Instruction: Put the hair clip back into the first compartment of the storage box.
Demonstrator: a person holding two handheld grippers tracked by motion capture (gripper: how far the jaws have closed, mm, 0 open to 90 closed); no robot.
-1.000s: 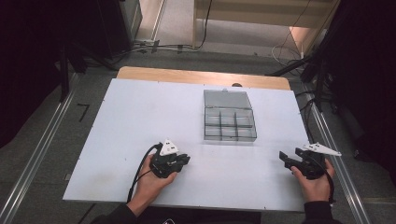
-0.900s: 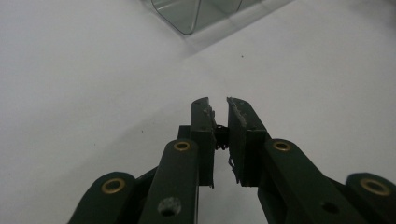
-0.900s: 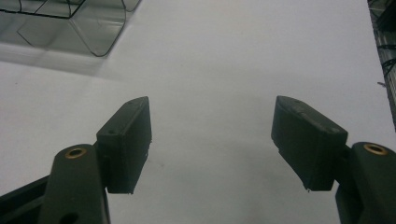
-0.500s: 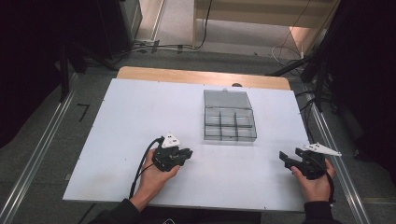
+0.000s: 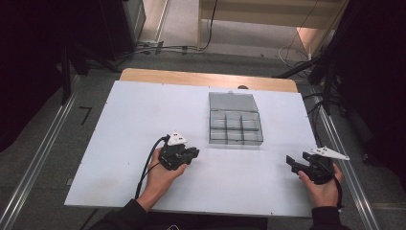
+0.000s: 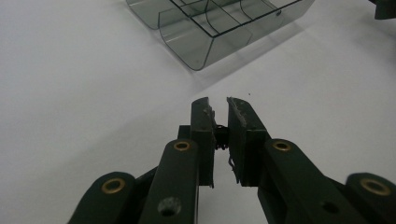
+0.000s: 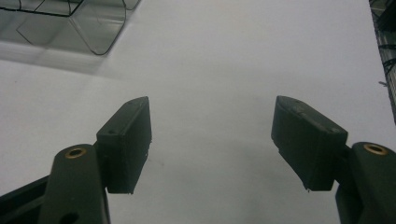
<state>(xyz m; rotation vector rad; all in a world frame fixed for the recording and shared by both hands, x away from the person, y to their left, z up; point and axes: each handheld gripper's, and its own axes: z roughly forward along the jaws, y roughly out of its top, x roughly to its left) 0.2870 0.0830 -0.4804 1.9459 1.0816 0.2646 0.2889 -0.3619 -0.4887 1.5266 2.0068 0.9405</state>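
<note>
One clear plastic compartment box (image 5: 235, 124), rounded corners.

Left gripper (image 6: 220, 108) has jaws nearly closed; right gripper (image 7: 212, 135) gapes wide.

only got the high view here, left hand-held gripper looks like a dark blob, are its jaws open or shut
Observer: Shut. In the left gripper view the left hand-held gripper has its jaws nearly together, with nothing between them.
Operator: and the right one
Observer: The right hand-held gripper is open, jaws wide apart over bare white table, holding nothing.
Operator: anything in the box
Observer: The clear divided box lies ahead of the left jaws; the compartments nearest them look empty.
</note>
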